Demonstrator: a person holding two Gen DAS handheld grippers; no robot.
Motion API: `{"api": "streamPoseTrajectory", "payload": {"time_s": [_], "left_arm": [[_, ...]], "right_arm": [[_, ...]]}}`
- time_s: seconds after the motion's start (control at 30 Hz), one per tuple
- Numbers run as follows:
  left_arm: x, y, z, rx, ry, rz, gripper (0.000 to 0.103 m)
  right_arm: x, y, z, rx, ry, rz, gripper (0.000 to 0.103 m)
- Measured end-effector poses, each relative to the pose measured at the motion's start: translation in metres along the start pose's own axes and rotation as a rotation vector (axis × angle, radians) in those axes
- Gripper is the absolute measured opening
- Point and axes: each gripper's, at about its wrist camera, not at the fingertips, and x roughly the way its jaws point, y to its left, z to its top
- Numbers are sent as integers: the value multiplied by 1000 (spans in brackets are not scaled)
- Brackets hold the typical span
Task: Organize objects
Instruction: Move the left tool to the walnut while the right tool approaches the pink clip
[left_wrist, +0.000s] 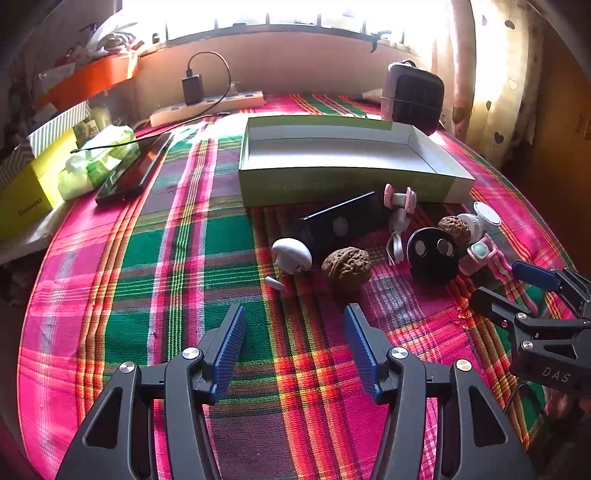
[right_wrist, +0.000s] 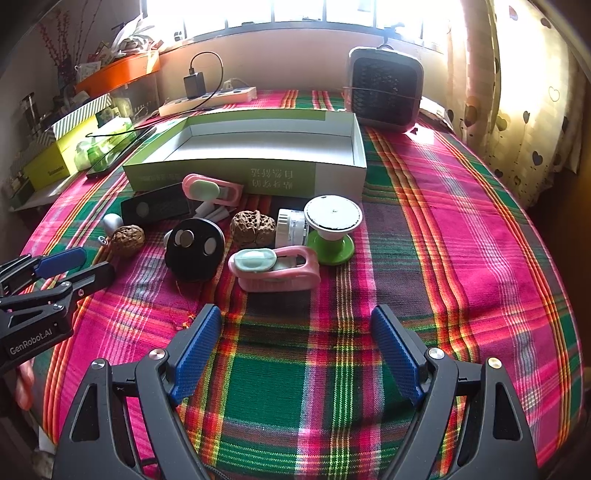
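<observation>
An empty green-and-white box lies open on the plaid cloth. In front of it sit small items: a white mushroom shape, two walnuts, a black disc with round buttons, a black flat case, two pink clips, and a white-topped green spool. My left gripper hovers open just short of the mushroom and near walnut. My right gripper hovers open just short of the near pink clip. Nothing lies between either pair of fingers.
A small dark fan heater stands behind the box at right. A power strip with a charger lies along the back wall. A dark phone, tissue pack and yellow boxes crowd the left side. A curtain hangs at right.
</observation>
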Motion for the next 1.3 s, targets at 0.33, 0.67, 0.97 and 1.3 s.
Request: {"api": "streamPoseTrajectory", "payload": {"time_s": [0.33,0.67,0.97,1.3], "left_arm": [[0,-8,3,35,-7,-108,53],[7,-14,13,56,-12,-102,53],[10,-13,13,53,-2,-99,53],[10,-13,13,53,-2,-99,53]], "right_arm": [[-5,-6,9,-30,-47,76,83],[3,-6,21,-75,-44,131,68],[2,-2,17,-94,-25,193,53],[-9,4,8,-97,3,189,53]]}}
